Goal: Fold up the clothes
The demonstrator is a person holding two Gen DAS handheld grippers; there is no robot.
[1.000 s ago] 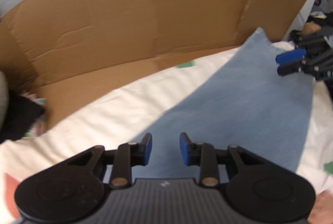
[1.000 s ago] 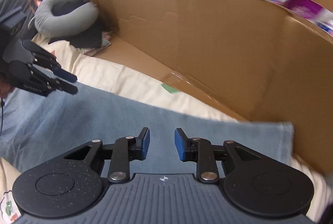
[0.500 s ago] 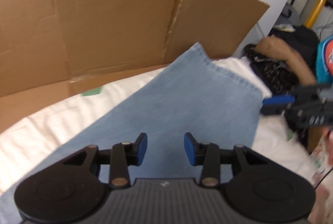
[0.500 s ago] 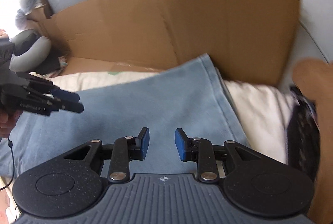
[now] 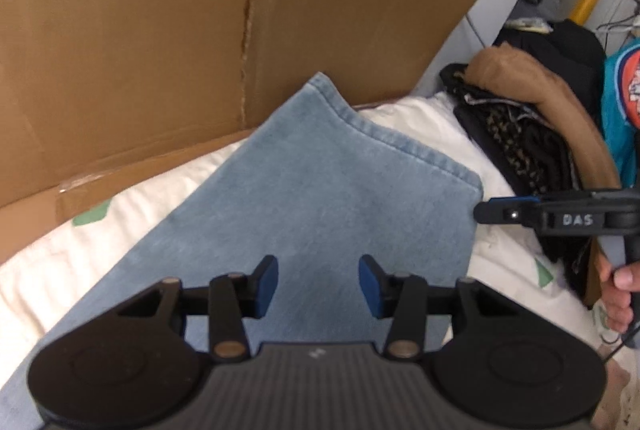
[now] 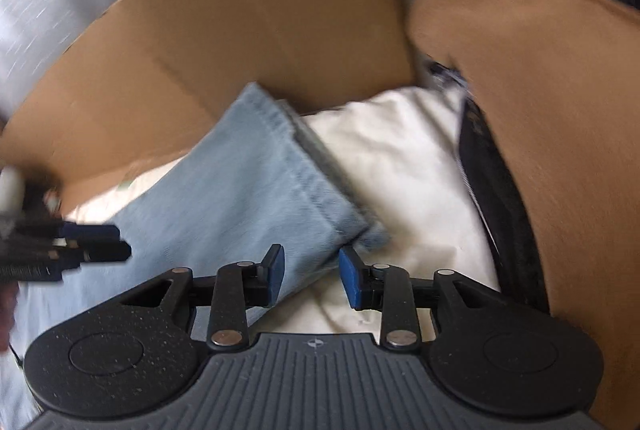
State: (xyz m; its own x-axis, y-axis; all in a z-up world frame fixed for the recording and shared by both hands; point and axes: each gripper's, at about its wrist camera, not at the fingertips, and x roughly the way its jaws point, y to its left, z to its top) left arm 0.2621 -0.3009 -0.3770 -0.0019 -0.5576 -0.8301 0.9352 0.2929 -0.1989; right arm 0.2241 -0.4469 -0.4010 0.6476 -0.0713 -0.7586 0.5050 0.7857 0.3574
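A white bed cover (image 5: 416,122) carries everything; pale blue jeans (image 5: 320,190) lie flat on it, ahead of the left claw (image 5: 318,280); right of that claw sits a heap of dark and tan clothes (image 5: 532,118); cardboard (image 5: 160,42) stands beyond.

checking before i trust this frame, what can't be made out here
- Jeans: waist end cut off by the left wrist view's lower edge and the left gripper.
- Left gripper in the right wrist view: motion-blurred, its opening unreadable there.
- Clothes pile: separate garments indistinguishable, overlapped.
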